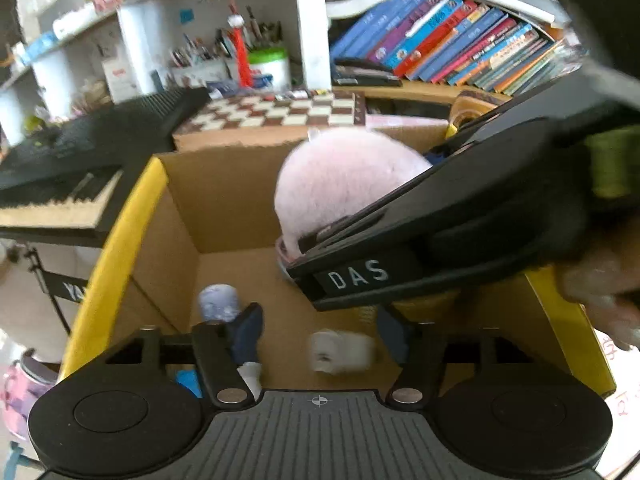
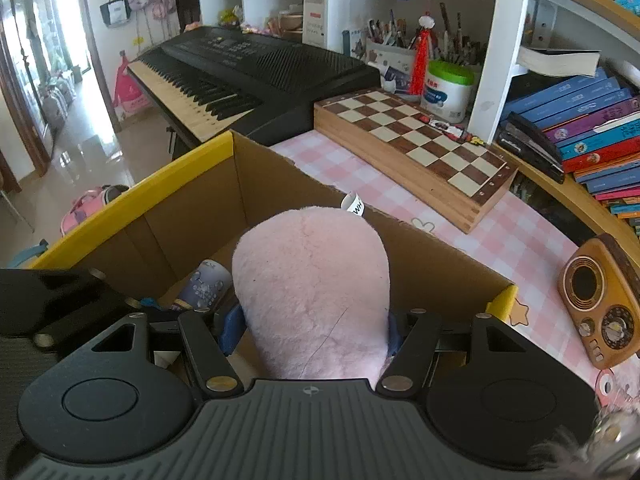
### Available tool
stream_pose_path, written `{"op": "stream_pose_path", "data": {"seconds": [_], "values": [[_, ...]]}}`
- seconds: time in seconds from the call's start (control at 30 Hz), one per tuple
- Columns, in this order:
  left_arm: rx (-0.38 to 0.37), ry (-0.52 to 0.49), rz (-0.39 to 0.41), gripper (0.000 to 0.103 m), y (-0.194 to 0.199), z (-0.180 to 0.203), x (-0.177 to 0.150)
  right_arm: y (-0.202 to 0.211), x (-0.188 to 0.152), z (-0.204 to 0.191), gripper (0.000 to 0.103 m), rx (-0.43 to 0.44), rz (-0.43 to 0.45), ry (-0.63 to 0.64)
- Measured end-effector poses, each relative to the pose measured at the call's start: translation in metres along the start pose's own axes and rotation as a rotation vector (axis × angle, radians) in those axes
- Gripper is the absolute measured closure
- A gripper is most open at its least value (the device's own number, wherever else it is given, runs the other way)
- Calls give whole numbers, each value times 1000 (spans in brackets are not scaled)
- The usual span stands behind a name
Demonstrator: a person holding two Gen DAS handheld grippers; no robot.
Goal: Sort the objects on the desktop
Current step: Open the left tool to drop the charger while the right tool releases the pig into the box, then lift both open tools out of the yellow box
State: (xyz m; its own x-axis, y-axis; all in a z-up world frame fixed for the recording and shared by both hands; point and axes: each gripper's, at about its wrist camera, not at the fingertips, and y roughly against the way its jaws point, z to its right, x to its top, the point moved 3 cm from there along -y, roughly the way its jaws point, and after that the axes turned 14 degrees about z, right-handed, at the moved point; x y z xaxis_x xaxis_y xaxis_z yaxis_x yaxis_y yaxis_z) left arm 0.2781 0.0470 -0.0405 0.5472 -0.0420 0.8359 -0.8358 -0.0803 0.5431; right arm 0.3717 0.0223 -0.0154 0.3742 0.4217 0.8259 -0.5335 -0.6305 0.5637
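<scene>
Two tools are being held over an open brown cardboard box with yellow-taped edges (image 2: 132, 200) that is standing on the pink-checked tabletop (image 2: 500, 236): the right tool (image 2: 312, 328) is being kept clamped on a fluffy pink plush toy (image 2: 316, 292), which is being held inside the box's opening, while the left tool (image 1: 320, 332) is being held with its fingers apart and nothing pressed between them. A small blurred white object (image 1: 340, 352) is being seen between the left tool's fingers above the box floor, and a pale blue patterned cup (image 1: 220, 300) is lying in the box beside them.
</scene>
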Motion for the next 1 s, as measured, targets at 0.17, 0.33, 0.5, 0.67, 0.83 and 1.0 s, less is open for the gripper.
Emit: {"op": "stream_pose_path", "data": {"seconds": [0.17,0.33,0.5,0.67,0.83,1.0], "values": [[15,-5,42,27,20,-1,2,-14,2,-6,41,22,-35,22],[34,-1,48,23,32,-4,1,-22,3,-12,39,32,-52,50],[56,17,61,20,40,-11,-1,-12,10,-11,18,34,15,8],[58,19,81,20,48,-15,1,7,15,-11,17,14,64,-13],[58,7,108,19,59,-18,4,34,15,-11,18,-23,118,-33],[62,24,158,18,77,-25,9,71,14,-14,19,-69,195,-45]]}}
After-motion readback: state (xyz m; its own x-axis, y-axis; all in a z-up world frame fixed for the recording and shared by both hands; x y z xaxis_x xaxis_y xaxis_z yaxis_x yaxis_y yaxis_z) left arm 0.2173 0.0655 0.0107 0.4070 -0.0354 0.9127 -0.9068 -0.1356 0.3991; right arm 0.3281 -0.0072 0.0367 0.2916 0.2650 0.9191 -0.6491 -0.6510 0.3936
